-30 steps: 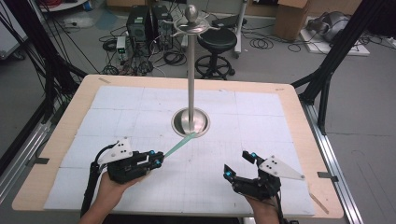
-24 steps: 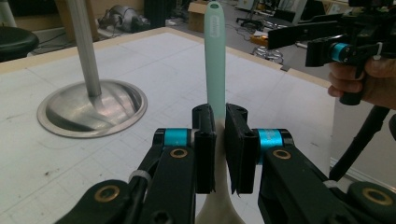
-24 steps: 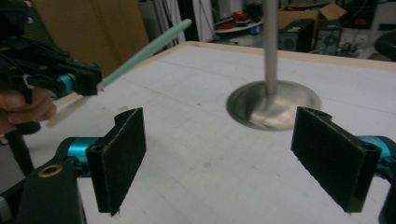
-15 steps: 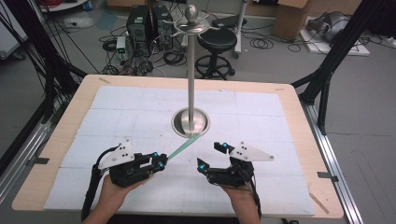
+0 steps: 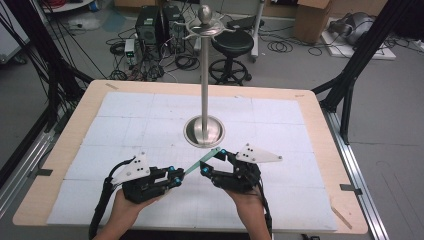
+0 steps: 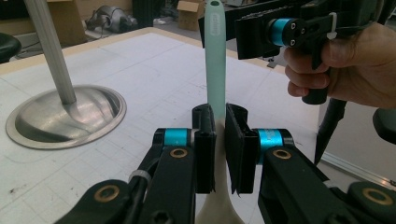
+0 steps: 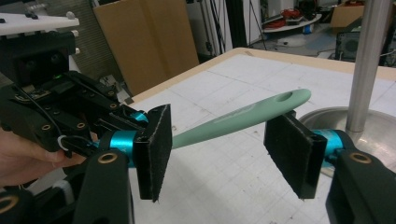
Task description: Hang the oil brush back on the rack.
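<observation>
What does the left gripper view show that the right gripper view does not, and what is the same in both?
Left gripper view: the left tool's jaws shut on the utensil's cream neck, and the whole round base of the steel stand. Right gripper view: the hanging hole at the handle's end, a cardboard sheet, and the right tool, whose jaws have just been closing, with the handle between them, not yet gripped. Both: the mint handle, the stand's pole, the white mat.

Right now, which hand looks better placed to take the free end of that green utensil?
The right. Its gripper is open around the utensil's handle end, jaws just closing in, pads not yet touching. The left gripper is already clamped near the other end.
</observation>
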The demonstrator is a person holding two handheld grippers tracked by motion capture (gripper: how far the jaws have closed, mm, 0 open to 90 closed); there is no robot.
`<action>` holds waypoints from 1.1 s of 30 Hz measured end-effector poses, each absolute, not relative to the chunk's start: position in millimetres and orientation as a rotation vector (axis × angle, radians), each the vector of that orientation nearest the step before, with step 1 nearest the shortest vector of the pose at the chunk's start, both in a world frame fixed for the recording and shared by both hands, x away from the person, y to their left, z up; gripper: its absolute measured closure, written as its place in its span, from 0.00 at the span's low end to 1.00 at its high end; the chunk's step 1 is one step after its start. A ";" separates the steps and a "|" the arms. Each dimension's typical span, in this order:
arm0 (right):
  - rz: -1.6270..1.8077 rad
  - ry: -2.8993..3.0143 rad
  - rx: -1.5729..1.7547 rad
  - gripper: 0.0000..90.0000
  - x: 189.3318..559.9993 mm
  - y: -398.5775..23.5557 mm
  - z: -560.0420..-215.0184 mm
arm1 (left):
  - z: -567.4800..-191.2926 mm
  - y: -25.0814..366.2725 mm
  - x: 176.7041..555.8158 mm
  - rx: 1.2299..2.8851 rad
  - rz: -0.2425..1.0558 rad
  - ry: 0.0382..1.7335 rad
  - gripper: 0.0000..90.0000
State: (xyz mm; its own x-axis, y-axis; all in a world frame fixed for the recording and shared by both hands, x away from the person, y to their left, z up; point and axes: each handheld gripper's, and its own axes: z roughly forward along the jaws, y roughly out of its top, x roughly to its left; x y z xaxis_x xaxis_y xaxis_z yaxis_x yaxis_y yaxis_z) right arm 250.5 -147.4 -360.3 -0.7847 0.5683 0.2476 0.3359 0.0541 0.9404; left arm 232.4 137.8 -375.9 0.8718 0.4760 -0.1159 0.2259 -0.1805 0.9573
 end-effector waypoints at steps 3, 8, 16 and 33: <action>1.822 2.141 0.928 0.50 251.3 -146.7 -357.5 | -375.3 137.7 231.8 1.772 0.251 0.531 0.91; 1.831 2.145 0.930 0.56 252.1 -145.3 -351.6 | -375.9 135.6 231.1 1.776 0.252 0.535 0.91; 1.877 2.165 0.911 0.75 251.1 -143.9 -342.5 | -374.6 134.5 228.8 1.779 0.261 0.521 0.91; 1.978 2.219 0.946 0.91 248.6 -140.3 -333.5 | -377.5 127.6 227.2 1.795 0.266 0.498 0.91</action>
State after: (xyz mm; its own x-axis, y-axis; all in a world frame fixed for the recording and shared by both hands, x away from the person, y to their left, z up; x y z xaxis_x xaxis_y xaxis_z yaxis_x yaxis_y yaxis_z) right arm 248.6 -140.3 -333.5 -0.8160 0.4453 0.3686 0.4172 0.0122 0.9087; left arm 227.2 127.6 -377.5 0.8823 0.4645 -0.0758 0.1949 -0.2141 0.9572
